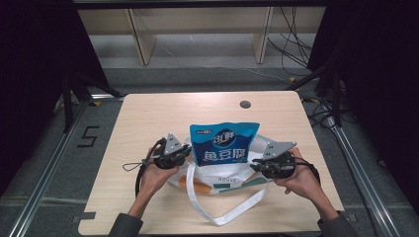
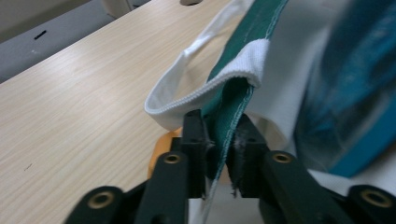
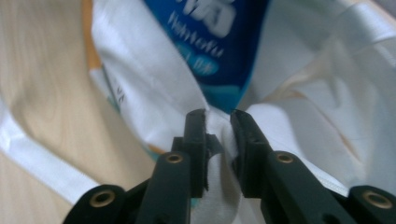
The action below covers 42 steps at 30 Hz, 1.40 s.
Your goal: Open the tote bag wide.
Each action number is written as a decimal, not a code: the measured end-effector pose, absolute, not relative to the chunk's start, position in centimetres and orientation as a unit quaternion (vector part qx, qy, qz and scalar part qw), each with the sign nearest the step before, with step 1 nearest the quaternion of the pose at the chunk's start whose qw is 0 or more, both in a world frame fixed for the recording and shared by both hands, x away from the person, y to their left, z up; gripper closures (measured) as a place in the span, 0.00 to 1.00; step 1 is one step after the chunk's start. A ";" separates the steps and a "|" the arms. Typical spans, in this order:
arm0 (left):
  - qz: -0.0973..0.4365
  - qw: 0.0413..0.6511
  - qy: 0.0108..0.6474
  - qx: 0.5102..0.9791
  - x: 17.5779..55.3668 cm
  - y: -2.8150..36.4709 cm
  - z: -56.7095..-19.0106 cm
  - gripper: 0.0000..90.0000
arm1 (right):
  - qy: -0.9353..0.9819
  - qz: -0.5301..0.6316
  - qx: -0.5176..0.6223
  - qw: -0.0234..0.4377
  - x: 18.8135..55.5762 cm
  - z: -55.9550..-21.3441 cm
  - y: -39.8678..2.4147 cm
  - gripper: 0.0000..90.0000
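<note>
1. Both pairs of jaws are clamped on cloth: the left gripper (image 2: 219,140) pinches the green-trimmed rim of the tote bag (image 1: 225,180), and the right gripper (image 3: 218,140) pinches the white fabric at the opposite side of its mouth.
2. Bag lies near the front middle of the table (image 1: 148,118), its mouth held apart between the two grippers, a white strap looping toward the front edge.
3. Blue snack packet (image 1: 223,143) stands upright in the bag's mouth, its long axis vertical, top half above the rim, printed face toward the person.
</note>
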<state>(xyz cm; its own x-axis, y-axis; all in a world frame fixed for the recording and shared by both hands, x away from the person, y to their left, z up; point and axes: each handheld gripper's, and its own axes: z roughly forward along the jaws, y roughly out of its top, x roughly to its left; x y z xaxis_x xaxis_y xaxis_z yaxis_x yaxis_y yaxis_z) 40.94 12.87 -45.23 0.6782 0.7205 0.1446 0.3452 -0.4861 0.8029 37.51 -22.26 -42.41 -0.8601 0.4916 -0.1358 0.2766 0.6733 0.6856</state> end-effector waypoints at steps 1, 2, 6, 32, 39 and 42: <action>0.239 0.390 0.327 0.827 41.3 12.8 -45.2 0.91 | 0.906 0.335 0.208 0.153 37.2 -42.6 -22.1 0.88; 0.239 0.386 0.328 0.828 41.7 12.9 -45.1 0.91 | 0.910 0.331 0.200 0.150 36.9 -43.0 -22.0 0.89; 0.228 0.363 0.381 0.819 43.6 13.4 -46.0 0.93 | 0.916 0.319 0.205 0.131 36.2 -44.3 -22.1 0.90; 0.143 0.452 0.400 0.784 38.5 14.1 -43.4 0.46 | 0.879 0.398 0.231 0.123 35.3 -42.4 -23.2 0.54; 0.092 0.486 0.374 0.784 37.0 13.0 -43.4 0.45 | 0.851 0.418 0.267 0.173 37.1 -40.6 -24.5 0.53; 0.084 0.465 0.342 0.812 36.8 11.9 -43.9 0.46 | 0.842 0.414 0.289 0.189 38.7 -40.8 -24.7 0.54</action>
